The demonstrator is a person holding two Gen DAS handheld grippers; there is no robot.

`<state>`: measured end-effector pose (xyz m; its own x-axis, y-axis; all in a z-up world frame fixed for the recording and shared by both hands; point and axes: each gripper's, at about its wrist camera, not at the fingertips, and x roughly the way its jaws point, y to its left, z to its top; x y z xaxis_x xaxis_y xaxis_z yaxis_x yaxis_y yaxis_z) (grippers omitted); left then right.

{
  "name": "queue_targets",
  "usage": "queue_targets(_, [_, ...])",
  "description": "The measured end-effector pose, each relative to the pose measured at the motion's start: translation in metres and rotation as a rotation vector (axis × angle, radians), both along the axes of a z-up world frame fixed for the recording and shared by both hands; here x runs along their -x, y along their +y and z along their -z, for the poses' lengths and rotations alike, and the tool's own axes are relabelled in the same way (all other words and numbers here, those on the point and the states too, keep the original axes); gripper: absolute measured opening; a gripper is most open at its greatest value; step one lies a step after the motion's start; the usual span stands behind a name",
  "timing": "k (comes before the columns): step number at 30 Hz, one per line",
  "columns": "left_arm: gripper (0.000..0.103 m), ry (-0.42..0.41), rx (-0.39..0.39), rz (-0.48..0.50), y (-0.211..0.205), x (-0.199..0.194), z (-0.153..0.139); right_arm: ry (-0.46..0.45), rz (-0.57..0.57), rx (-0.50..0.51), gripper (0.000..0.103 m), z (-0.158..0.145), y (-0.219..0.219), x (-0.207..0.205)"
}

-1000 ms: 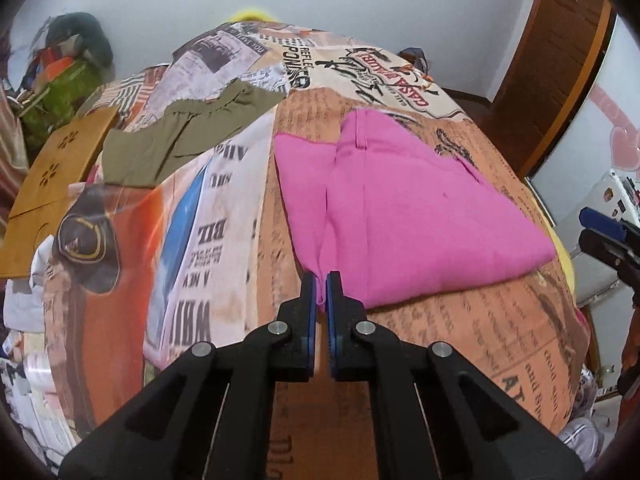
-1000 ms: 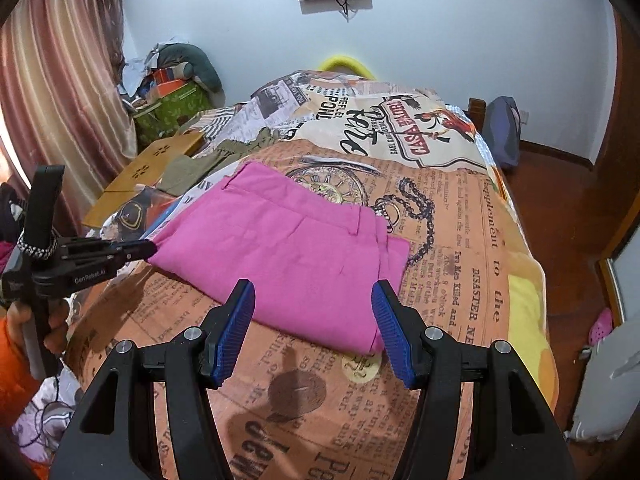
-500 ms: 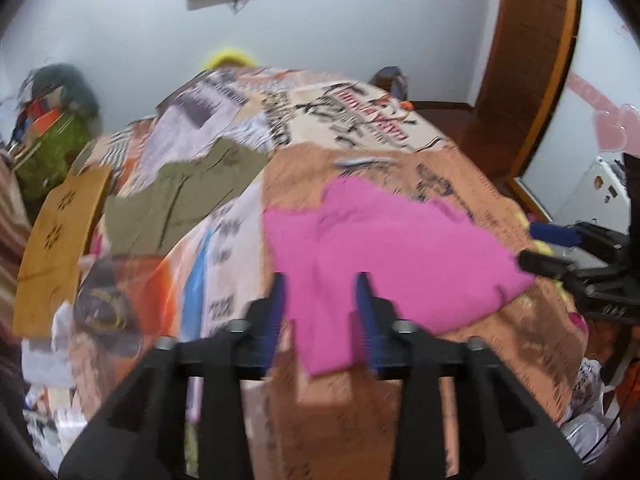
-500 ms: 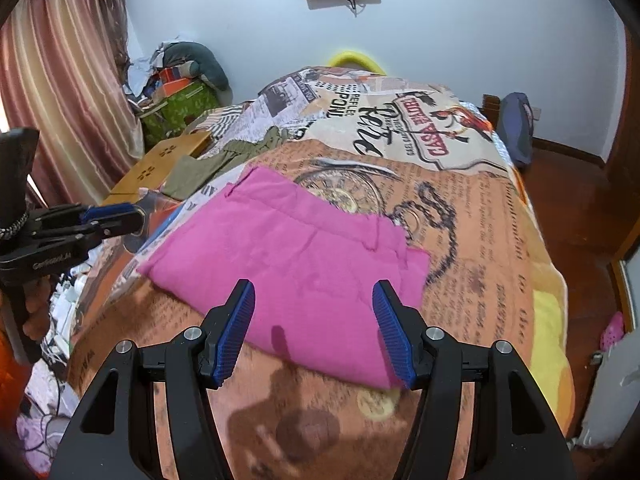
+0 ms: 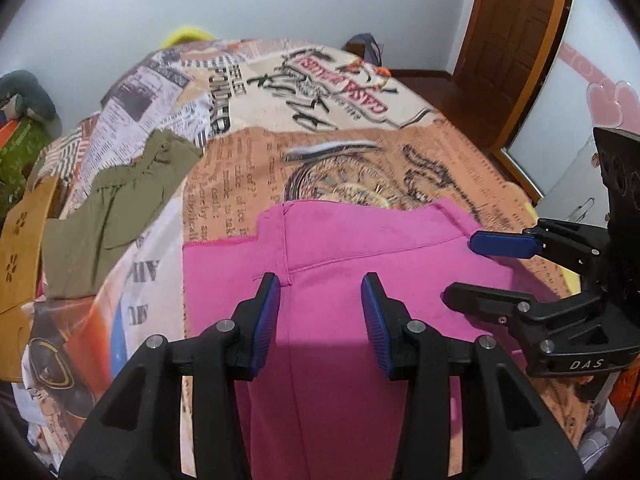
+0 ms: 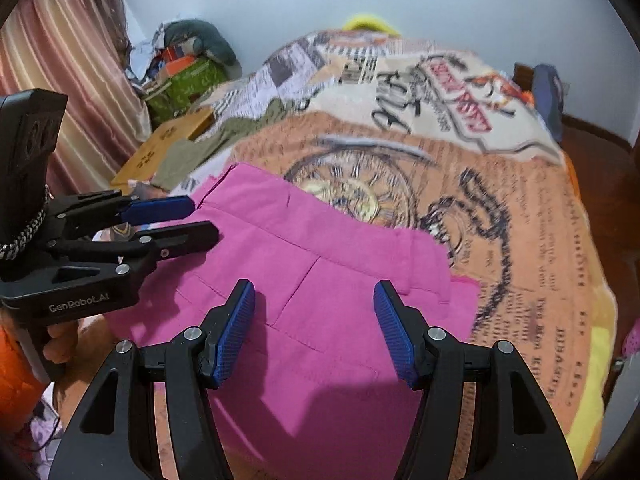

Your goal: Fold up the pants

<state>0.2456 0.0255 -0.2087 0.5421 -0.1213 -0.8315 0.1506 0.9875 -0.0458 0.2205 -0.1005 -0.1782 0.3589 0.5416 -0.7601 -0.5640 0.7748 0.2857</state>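
Note:
Pink pants lie folded flat on the printed bedspread; they also show in the right wrist view. My left gripper is open and empty, hovering over the near left part of the pants. My right gripper is open and empty over the near right part. Each gripper shows in the other's view: the right one at the pants' right edge, the left one at their left edge.
Olive green pants lie on the bed to the left. A wooden board sits at the bed's left edge. Clutter and a curtain stand left; a wooden door and a bag are right.
My left gripper has opened and let go of the pants' near edge. Both grippers have moved forward and now hover over the folded pants.

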Motion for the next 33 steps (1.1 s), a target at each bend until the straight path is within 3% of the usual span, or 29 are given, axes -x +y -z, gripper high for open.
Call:
queue_targets(13, [0.048, -0.018, -0.005, -0.03, 0.018, 0.028, 0.003, 0.016, 0.023, 0.009, 0.059, 0.002, -0.025, 0.019])
queue_targets(18, [0.051, -0.005, 0.074, -0.091, 0.046, 0.055, 0.003, 0.027, 0.064, 0.055, 0.059, 0.005, -0.051, 0.037])
queue_targets(23, [0.051, 0.013, -0.004, -0.133, 0.056, 0.079, 0.009, 0.028, 0.111, 0.067, 0.059, 0.002, -0.074, 0.047])
queue_targets(33, [0.05, 0.036, -0.042, -0.192, 0.079, 0.104, 0.005, 0.006, 0.152, 0.119, 0.059, -0.002, -0.085, 0.054])
